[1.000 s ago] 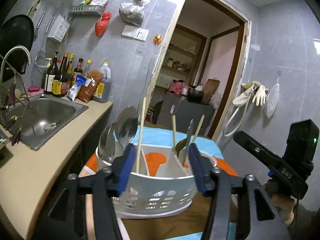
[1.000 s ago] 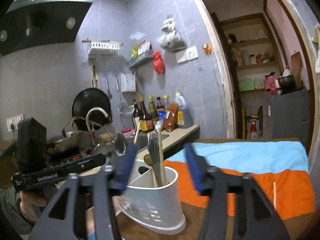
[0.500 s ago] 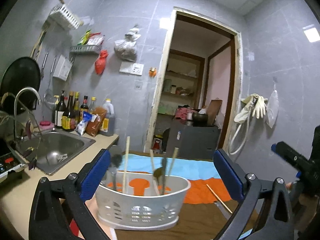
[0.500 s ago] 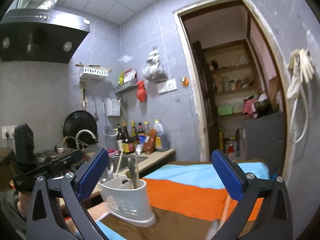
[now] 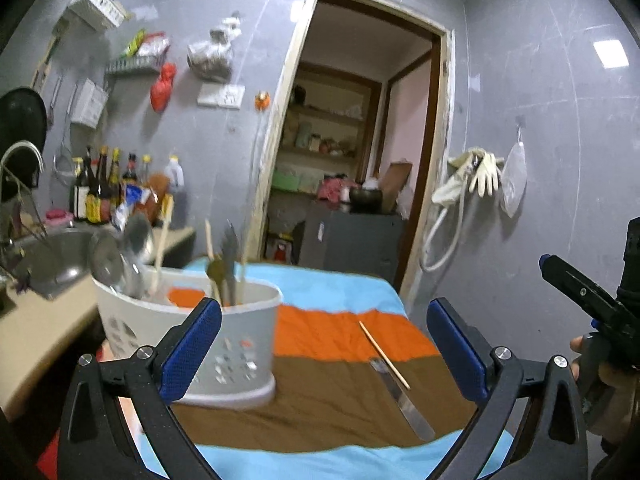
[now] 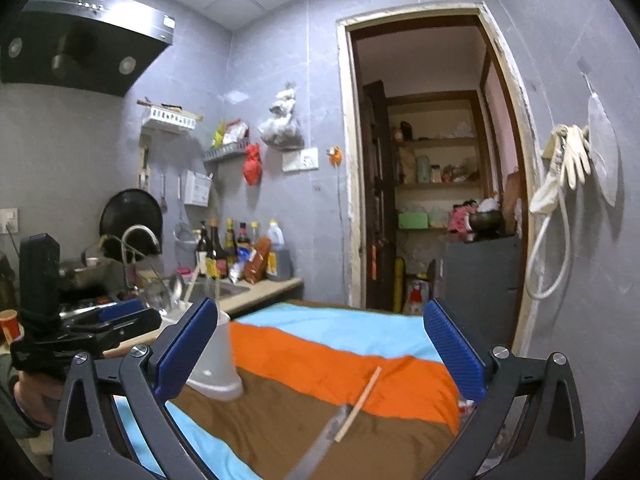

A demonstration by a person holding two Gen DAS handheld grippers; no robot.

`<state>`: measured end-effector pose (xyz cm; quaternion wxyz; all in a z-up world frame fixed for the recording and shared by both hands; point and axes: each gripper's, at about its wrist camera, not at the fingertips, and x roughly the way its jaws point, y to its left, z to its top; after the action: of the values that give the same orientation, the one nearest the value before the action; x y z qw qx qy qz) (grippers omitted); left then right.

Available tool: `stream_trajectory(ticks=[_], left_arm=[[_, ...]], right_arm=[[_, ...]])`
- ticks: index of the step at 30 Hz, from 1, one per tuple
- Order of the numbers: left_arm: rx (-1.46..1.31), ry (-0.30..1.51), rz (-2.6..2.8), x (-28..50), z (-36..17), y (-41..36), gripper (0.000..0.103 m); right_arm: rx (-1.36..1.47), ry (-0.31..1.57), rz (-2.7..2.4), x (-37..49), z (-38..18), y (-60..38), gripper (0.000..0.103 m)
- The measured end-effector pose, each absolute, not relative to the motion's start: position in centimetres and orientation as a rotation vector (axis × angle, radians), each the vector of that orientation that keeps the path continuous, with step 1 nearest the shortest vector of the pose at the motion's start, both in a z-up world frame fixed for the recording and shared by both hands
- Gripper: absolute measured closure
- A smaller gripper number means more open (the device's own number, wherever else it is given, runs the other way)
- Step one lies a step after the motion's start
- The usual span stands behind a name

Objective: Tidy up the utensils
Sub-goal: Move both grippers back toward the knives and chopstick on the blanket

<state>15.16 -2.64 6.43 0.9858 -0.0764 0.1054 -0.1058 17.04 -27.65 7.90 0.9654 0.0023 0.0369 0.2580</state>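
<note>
A white utensil caddy stands on the striped cloth, holding spoons, a fork and chopsticks. It also shows at the left in the right wrist view as the caddy. A single chopstick lies across a metal knife on the cloth; the same chopstick and knife lie ahead of my right gripper. My left gripper is open and holds nothing, with the caddy beside its left finger. My right gripper is open and holds nothing.
A counter with a sink, tap and sauce bottles runs along the left. An open doorway with a grey cabinet lies behind the table. Gloves and a hose hang on the right wall. A hand holds each gripper.
Both grippers opened wide and drew back from the caddy. They swung to the right, so the caddy now sits left of each and the chopstick and knife have come into view.
</note>
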Motion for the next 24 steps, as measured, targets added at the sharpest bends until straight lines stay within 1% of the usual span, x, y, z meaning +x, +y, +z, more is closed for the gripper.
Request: stream_trajectory(ticks=[4,6,11,13,14,15,16,18,24], left_arm=[[-0.151,0.28,-0.23,16.1,5.0,-4.5,0.002],[-0.142,0.345,-0.261,17.0,4.5,-5.4,0.002],[-0.107,0.504,-0.322,19.4,2.9,-7.7,0.003],[-0.088,0.554,-0.331,20.3,2.4,-8.4,0.003],[-0.081,0.585,-0.34,20.8,2.0,-8.7,0.004],[-0.08,0.62,-0.353,21.4,1.7,-9.1,0.005],[-0.079,0.648,-0.356,22.0,1.4,-9.3,0.006],[-0.082,0.704,-0.351,23.0,0.7,-9.4,0.007],[-0.109,0.84,-0.336,24.6,-1.4,-8.9,0.009]], right_arm=[[0.028,0.142,0.504,18.4,5.9,-29.0,0.0],[0.036,0.193,0.5,19.4,5.0,-29.5,0.0],[0.071,0.363,0.519,22.5,2.6,-30.6,0.0],[0.084,0.427,0.52,23.7,1.7,-30.9,0.002],[0.089,0.459,0.523,24.2,1.4,-31.0,0.006],[0.093,0.502,0.526,25.0,0.9,-31.1,0.013],[0.095,0.534,0.531,25.6,0.5,-31.0,0.017],[0.094,0.595,0.535,26.7,-0.3,-30.8,0.03],[0.038,0.732,0.579,29.0,-2.4,-28.4,0.05]])
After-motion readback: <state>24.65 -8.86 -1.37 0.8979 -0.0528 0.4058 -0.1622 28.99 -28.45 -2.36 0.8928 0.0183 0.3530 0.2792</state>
